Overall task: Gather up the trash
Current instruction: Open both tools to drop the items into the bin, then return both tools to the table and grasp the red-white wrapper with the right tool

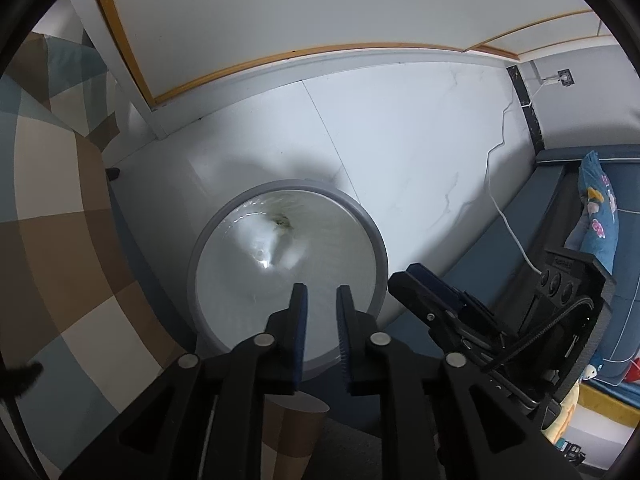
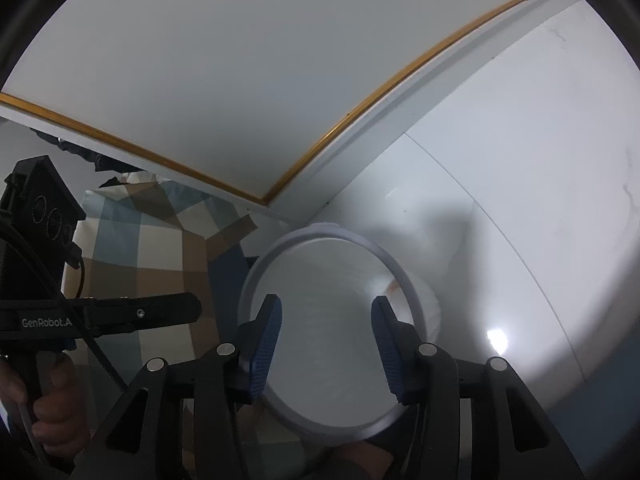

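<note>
Flanking the bin (image 1: 372, 240): checked bedding (image 1: 60, 260); white cable (image 1: 508, 216)

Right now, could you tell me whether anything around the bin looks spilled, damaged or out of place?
Nothing looks spilled or damaged. The trash bin stands upright on the white floor, its clear liner in place with a small dark scrap at the bottom. The only mildly untidy thing is a white cable trailing loose across the floor from the wall socket.
</note>
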A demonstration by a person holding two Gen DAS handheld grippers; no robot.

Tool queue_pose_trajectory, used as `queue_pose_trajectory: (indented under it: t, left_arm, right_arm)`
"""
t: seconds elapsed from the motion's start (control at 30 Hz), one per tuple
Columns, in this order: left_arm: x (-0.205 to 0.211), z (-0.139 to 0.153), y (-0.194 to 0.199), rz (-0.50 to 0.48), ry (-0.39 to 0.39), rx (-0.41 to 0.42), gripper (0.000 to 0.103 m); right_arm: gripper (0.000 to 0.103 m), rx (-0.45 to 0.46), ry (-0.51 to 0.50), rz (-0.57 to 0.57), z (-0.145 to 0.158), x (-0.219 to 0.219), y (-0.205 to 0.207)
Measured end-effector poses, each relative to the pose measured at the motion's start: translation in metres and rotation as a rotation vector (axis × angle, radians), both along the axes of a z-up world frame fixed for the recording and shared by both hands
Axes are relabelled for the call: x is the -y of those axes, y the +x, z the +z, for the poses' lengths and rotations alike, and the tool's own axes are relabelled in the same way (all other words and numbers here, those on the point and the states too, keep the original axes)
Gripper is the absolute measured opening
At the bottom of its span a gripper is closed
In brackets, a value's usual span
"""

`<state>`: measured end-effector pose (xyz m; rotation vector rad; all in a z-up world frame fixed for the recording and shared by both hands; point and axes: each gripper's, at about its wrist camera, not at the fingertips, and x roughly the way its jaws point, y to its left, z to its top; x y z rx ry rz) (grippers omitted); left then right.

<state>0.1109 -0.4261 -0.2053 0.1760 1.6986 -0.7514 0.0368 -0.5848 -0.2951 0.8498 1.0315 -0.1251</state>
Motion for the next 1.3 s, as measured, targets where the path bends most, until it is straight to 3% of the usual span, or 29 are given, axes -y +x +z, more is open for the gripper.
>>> queue_pose_trajectory:
  t: [0.07,0.13,0.23,0.33,0.43,0.53,0.7,0.8,0.9,1.17,1.3]
  left_arm:
    - [-0.002,0.004,-0.001,-0.001,-0.004,0.022,0.034]
    - [-0.004,0.011,-0.002,0.004,-0.014,0.053,0.042]
    - [-0.008,0.024,-0.002,0.009,-0.01,0.121,0.043]
    - [-0.013,0.038,-0.004,0.013,-0.023,0.173,0.044]
    - [-0.022,0.056,-0.005,0.029,-0.028,0.248,0.057]
    - [-0.033,0.08,-0.006,0.055,-0.055,0.318,0.058]
    - [-0.058,0.115,-0.011,0.103,-0.077,0.464,0.059]
    - [-0.079,0.138,-0.014,0.148,-0.085,0.56,0.07]
    - [-0.101,0.16,-0.017,0.191,-0.108,0.629,0.072]
    - [-0.177,0.212,-0.019,0.367,-0.141,0.773,0.083]
    - [-0.223,0.233,-0.025,0.457,-0.137,0.846,0.085]
  right_arm:
    - [0.049,-0.002,-0.002,-0.003,0.002,0.002,-0.004]
    - [0.049,-0.002,-0.005,-0.01,0.005,0.003,-0.007]
    - [0.051,0.0,-0.019,-0.026,0.013,0.007,-0.013]
    - [0.06,0.006,-0.045,-0.042,0.026,0.012,-0.017]
    - [0.063,0.021,-0.078,-0.059,0.044,0.017,-0.02]
    - [0.066,0.04,-0.113,-0.078,0.066,0.023,-0.023]
    - [0.071,0.098,-0.197,-0.079,0.119,0.028,-0.026]
    - [0.074,0.148,-0.255,-0.076,0.157,0.025,-0.028]
    - [0.079,0.212,-0.326,-0.069,0.199,0.014,-0.03]
    - [0.085,0.405,-0.462,-0.047,0.299,-0.041,-0.033]
    - [0.091,0.496,-0.495,0.008,0.333,-0.083,-0.032]
